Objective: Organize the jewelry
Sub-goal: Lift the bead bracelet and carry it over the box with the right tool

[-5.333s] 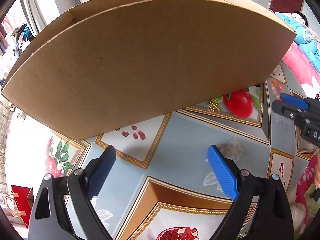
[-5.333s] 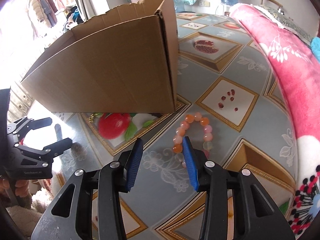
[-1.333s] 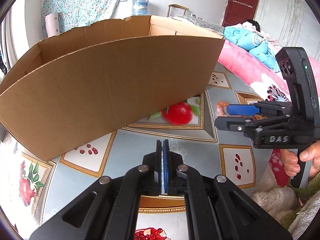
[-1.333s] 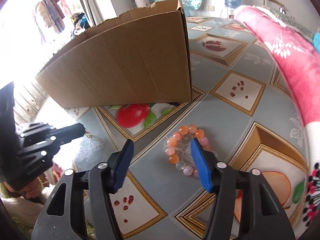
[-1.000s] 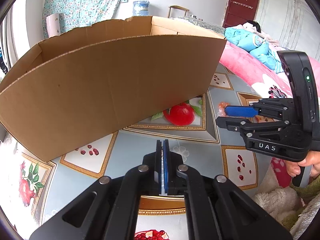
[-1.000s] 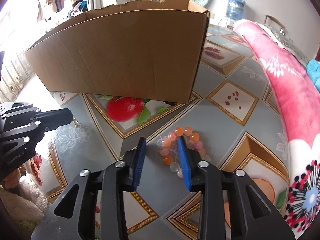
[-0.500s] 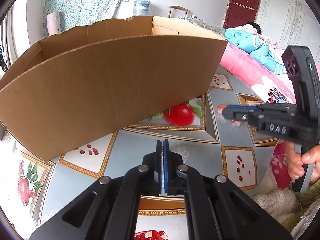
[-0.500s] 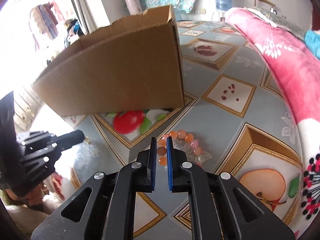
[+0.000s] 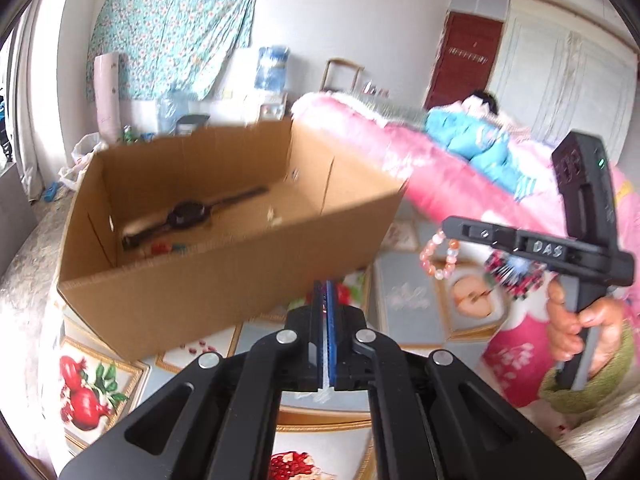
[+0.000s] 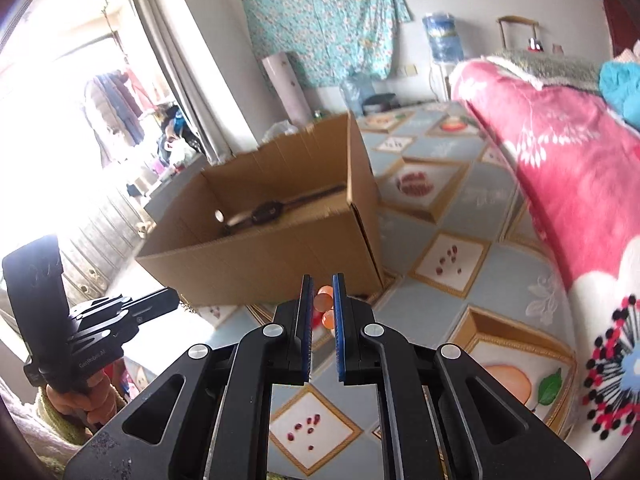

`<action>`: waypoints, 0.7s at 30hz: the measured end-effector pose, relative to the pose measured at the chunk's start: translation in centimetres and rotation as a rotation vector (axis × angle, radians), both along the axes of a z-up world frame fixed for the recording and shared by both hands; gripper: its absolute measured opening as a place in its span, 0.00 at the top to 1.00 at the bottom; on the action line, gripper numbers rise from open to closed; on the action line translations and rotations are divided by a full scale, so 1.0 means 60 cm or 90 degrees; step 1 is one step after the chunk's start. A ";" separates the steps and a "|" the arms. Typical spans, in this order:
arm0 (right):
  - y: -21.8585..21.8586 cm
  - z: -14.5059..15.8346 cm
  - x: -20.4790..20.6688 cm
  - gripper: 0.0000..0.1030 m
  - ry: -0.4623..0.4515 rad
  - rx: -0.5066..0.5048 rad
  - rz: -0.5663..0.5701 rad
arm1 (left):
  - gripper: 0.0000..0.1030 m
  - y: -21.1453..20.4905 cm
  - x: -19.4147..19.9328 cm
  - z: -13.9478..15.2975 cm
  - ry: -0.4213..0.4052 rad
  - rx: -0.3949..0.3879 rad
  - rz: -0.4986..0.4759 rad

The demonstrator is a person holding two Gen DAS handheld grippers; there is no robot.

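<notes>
Right hand-held gripper [image 10: 321,300] clamps a bead bracelet [image 9: 438,254] (hanging free) at 3 o'clock of the cardboard box [image 9: 224,276]; left hand-held gripper [image 9: 325,300] fully closed, empty.

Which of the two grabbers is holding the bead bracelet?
The right gripper: it pinches the pink-orange bracelet, which dangles from its tip. The left gripper is shut on nothing.

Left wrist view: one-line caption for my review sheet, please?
Right gripper dangles a pink bead bracelet beside the open cardboard box.
</notes>
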State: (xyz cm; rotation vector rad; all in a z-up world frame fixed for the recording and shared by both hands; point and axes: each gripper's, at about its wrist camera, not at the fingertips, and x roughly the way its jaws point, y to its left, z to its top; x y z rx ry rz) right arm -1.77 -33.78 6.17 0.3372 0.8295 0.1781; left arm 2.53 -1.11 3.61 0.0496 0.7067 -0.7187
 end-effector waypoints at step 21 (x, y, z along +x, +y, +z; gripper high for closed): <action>0.046 0.063 0.207 0.93 -0.051 0.034 0.182 | 0.99 -0.035 0.205 0.027 0.158 -0.043 0.002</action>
